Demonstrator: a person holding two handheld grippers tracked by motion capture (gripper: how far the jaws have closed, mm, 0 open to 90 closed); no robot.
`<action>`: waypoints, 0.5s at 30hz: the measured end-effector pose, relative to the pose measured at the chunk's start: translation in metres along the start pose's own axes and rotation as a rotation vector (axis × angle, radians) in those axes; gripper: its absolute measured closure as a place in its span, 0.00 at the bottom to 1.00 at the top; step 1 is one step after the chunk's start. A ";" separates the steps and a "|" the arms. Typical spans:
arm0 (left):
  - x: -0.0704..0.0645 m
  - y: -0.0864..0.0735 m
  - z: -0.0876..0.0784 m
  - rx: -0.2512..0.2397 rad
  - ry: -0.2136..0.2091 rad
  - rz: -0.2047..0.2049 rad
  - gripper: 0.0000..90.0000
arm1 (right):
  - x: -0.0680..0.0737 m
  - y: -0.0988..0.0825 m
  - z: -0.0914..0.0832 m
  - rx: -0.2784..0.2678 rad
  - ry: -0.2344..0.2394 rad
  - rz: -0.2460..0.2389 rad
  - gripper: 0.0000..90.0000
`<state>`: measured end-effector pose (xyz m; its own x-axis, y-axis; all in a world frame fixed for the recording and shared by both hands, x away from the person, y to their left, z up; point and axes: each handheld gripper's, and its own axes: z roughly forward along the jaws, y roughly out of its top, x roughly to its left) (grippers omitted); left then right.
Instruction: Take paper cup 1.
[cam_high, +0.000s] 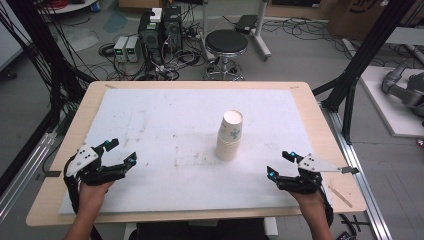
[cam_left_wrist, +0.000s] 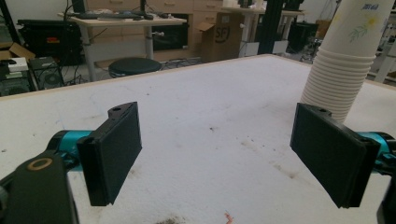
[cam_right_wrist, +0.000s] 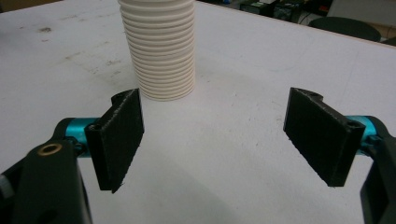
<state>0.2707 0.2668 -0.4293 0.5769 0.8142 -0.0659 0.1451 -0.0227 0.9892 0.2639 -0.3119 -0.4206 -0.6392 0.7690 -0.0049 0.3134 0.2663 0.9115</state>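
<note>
Jaws of left gripper (cam_high: 120, 151) and right gripper (cam_high: 279, 163) both spread wide, nothing between them. Tall nested stack of white paper cups (cam_high: 230, 136) upright on white-covered tabletop (cam_high: 165, 130), ahead of both jaw pairs, nearer the right, untouched. Judged: approach step. Next: right closes in, straddles top cup's rim, left steadies stack.
</note>
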 end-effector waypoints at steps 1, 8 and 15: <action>0.000 0.000 0.000 0.000 0.001 0.000 0.18 | 0.000 0.000 0.000 0.000 0.001 -0.001 0.23; 0.001 -0.001 0.003 0.002 -0.004 -0.004 0.18 | -0.001 -0.001 0.000 -0.005 0.001 0.009 0.23; 0.002 -0.003 0.004 0.008 0.007 -0.011 0.18 | -0.005 -0.002 0.002 -0.009 0.007 0.019 0.23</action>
<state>0.2747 0.2663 -0.4329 0.5695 0.8185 -0.0762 0.1580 -0.0180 0.9873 0.2676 -0.3147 -0.4237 -0.6378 0.7700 0.0152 0.3191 0.2463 0.9152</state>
